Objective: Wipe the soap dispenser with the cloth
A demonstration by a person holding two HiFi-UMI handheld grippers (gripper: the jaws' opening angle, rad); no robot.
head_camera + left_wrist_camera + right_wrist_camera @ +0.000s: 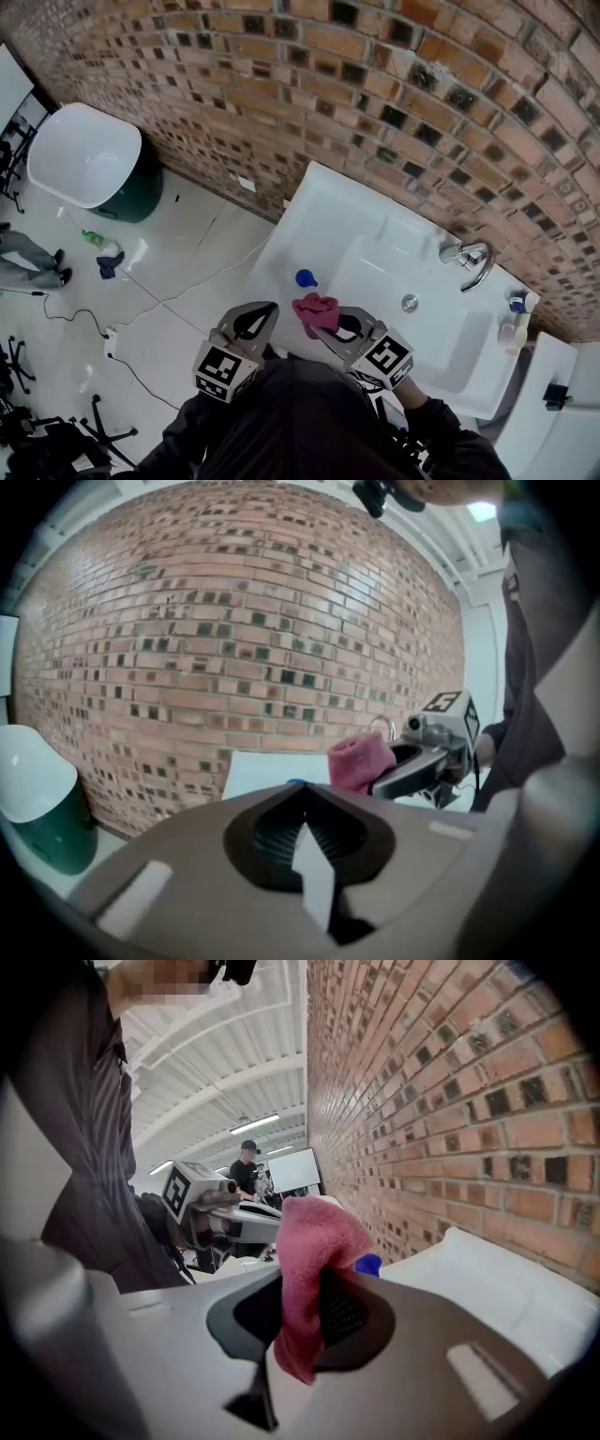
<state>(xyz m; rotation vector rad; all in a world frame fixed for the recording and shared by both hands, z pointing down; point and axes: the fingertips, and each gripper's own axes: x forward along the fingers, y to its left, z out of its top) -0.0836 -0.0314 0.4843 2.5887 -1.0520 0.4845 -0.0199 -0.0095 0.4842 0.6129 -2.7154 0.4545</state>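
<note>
My left gripper [268, 308] has its jaws pressed together with nothing between them; its own view shows the ribbed pads meeting on bare air. My right gripper [339, 322] is pinching the pink cloth [317, 312]. The cloth bunches up above the jaws and a flap of it hangs down below them. Both grippers sit side by side at the near edge of the white sink [319, 202], tips pointing toward the brick wall [375, 84], the left one just beside the cloth but not touching it.

The dispenser [306, 277], as far as I can make it out, is the small blue thing standing on the sink's left deck, just beyond the cloth and apart from both grippers. I see only its blue top clearly, and in the right gripper view it peeks out just past the cloth.

The faucet [473, 258] arches over the basin's far right corner, with the drain [410, 303] below it. Well off to the left, a white tub [80, 155] on a dark green base stands on the floor against the wall.
</note>
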